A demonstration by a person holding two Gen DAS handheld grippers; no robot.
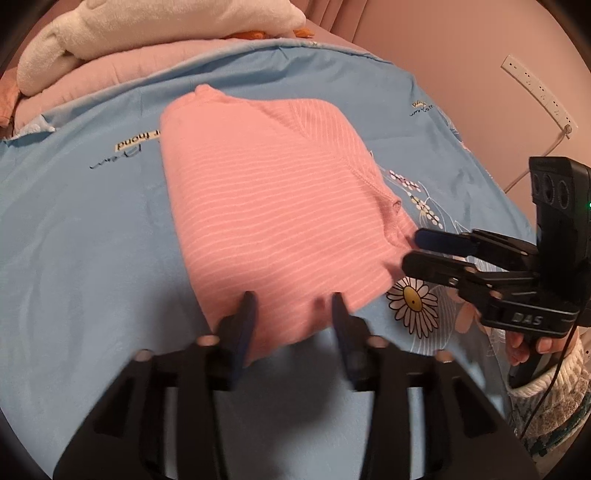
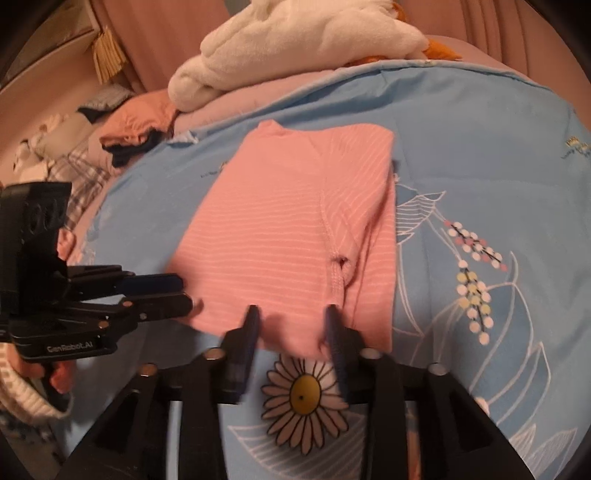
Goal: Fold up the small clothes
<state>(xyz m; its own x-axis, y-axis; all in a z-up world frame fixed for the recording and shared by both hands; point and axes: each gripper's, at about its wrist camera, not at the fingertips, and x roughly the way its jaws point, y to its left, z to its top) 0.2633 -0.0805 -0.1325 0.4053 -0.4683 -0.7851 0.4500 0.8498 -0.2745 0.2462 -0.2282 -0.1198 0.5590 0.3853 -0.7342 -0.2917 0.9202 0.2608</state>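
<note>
You are working over a pink striped garment (image 1: pixel 266 206) lying folded on the blue floral bedsheet (image 1: pixel 92 240), filling the centre of both wrist views. Your left tongs (image 1: pixel 291 306) are standing spread at its near hem, in the lower middle of the frame. Your right tongs (image 2: pixel 291 319) are likewise spread, their tips at the hem's other corner. A white towel (image 2: pixel 295 40) is sitting at the top.

The shirt's (image 1: pixel 269 206) near hem is motion-blurred between the left hand-held gripper's (image 1: pixel 293 314) fingers; whether they touch cloth is unclear. Towel (image 1: pixel 147 33) cut off at top.
</note>
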